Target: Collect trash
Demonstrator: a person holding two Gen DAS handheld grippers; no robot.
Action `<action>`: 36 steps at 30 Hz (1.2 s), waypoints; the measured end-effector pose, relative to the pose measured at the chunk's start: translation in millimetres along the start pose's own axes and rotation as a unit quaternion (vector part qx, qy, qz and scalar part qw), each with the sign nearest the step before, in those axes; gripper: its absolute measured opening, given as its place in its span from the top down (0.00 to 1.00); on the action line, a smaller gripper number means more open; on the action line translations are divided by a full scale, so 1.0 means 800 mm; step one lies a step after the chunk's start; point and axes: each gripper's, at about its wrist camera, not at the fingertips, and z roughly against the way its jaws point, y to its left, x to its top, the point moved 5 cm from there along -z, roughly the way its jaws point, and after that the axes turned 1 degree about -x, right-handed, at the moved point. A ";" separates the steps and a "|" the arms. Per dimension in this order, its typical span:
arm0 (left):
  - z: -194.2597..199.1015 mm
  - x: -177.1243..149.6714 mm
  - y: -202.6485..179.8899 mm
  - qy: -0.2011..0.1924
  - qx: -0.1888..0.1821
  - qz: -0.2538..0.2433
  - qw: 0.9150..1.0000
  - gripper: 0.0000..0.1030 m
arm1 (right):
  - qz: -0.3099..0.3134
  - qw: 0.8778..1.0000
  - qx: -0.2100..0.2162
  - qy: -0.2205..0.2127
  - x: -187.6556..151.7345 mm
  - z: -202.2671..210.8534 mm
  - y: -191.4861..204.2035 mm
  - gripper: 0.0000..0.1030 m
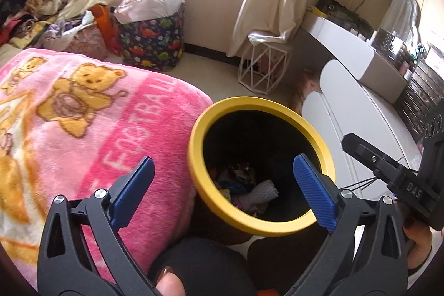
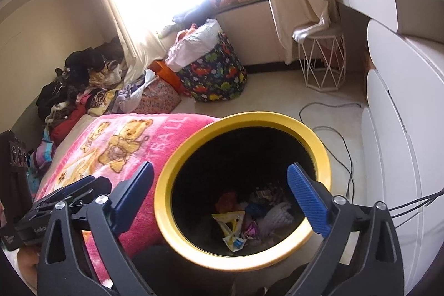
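Note:
A black trash bin with a yellow rim (image 1: pixel 319 140) stands on the floor beside the bed; it also shows in the right wrist view (image 2: pixel 319 140). Wrappers and crumpled trash (image 2: pixel 244 218) lie at its bottom, also seen in the left wrist view (image 1: pixel 249 190). My left gripper (image 1: pixel 223 171) is open and empty above the bin's near-left rim. My right gripper (image 2: pixel 220 176) is open and empty over the bin's mouth. The right gripper's body (image 1: pixel 394 171) shows at the right of the left wrist view.
A pink bear blanket (image 1: pixel 83 124) covers the bed at left. A dinosaur-print basket (image 2: pixel 216 76) and clothes piles (image 2: pixel 83 85) lie by the window. A white wire stool (image 2: pixel 324 60), white drawers (image 2: pixel 402 129) and floor cables (image 2: pixel 341 138) are at right.

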 end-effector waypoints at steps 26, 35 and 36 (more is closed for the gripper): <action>0.098 -0.035 0.039 -0.126 0.115 -0.015 0.985 0.11 | 0.103 0.974 -0.050 -0.196 -0.062 0.062 0.071 0.06; 0.096 -0.036 0.036 -0.127 0.110 -0.014 0.986 0.11 | 0.095 0.972 -0.063 -0.205 -0.059 0.065 0.061 0.06; 0.096 -0.036 0.036 -0.127 0.110 -0.014 0.986 0.11 | 0.096 0.972 -0.063 -0.205 -0.058 0.064 0.061 0.06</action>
